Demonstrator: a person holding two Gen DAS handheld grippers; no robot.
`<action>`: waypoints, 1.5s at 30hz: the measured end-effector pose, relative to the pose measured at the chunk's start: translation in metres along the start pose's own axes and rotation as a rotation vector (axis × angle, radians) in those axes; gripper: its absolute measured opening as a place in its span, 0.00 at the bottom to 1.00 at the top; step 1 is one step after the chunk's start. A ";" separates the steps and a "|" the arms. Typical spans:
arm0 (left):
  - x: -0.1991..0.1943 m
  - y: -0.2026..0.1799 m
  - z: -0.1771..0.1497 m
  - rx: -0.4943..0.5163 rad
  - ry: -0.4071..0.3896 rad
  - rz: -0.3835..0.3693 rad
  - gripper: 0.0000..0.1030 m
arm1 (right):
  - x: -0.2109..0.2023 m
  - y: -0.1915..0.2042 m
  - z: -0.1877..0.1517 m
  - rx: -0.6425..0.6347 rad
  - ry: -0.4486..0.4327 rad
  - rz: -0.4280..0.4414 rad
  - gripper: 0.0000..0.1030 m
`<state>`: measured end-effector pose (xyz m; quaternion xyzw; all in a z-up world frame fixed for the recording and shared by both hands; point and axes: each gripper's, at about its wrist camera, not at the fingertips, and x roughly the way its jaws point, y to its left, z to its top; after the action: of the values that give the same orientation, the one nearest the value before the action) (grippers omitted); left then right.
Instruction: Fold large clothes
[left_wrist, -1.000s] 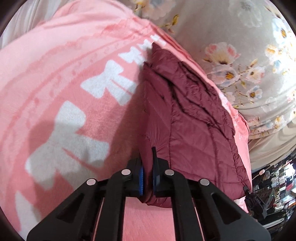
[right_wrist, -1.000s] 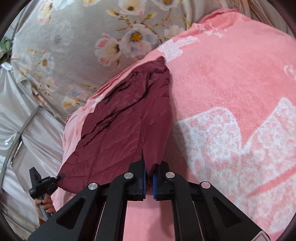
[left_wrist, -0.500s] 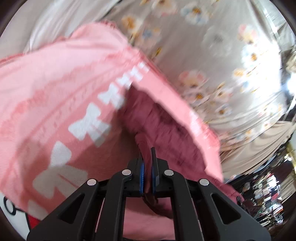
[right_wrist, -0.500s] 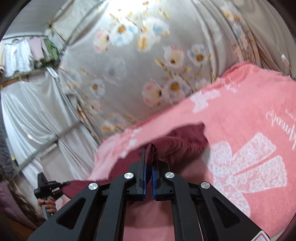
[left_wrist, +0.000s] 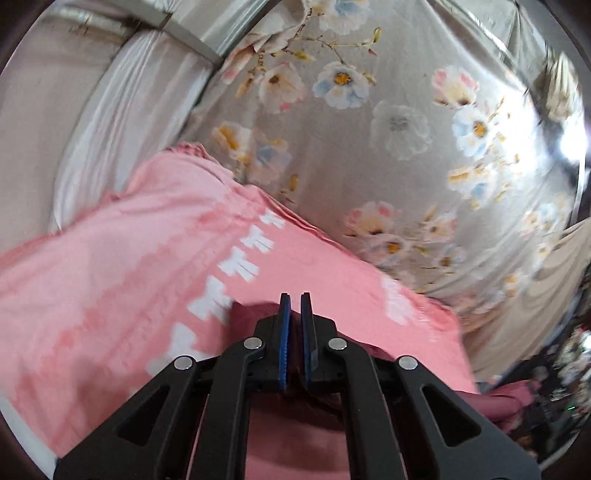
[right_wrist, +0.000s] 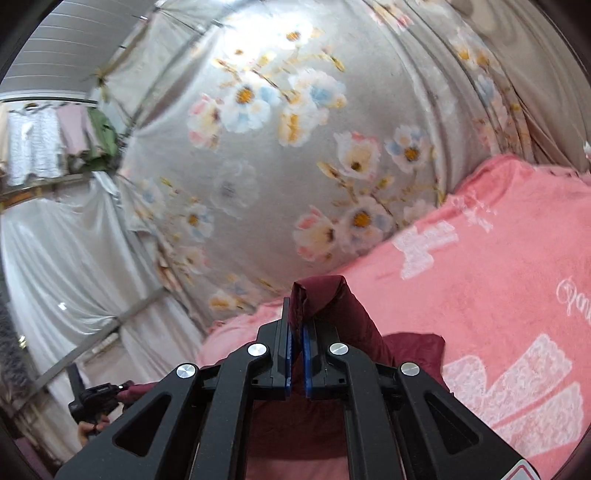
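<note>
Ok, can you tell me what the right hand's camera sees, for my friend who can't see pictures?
The right gripper, its jaws shut, pinches a fold of a dark red quilted jacket and holds it up above a pink fluffy blanket with white bows. A grey flowery curtain hangs behind, and the other gripper shows at lower left.

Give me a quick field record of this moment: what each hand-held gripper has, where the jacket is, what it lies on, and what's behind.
left hand-held gripper: shut on maroon fabric
right hand-held gripper: shut on a bunched fold that sticks up past its fingertips
jacket: maroon, quilted, lifted at both held ends, the rest sagging to the blanket
blanket: pink with white bow prints, under the jacket
backdrop: grey floral curtain
</note>
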<state>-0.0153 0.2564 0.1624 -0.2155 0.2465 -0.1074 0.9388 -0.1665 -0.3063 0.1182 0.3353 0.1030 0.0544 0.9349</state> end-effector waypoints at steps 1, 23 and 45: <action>0.013 -0.004 0.004 0.031 -0.020 0.078 0.02 | 0.013 -0.009 -0.001 0.022 0.016 -0.012 0.04; 0.141 0.012 -0.019 0.105 0.236 0.051 0.09 | 0.145 -0.086 -0.017 0.090 0.195 -0.196 0.04; 0.256 0.031 -0.029 0.014 0.393 -0.155 0.00 | 0.158 -0.082 -0.015 0.071 0.206 -0.251 0.04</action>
<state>0.1916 0.1947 0.0184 -0.2024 0.4067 -0.2210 0.8630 -0.0132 -0.3330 0.0305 0.3451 0.2412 -0.0321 0.9065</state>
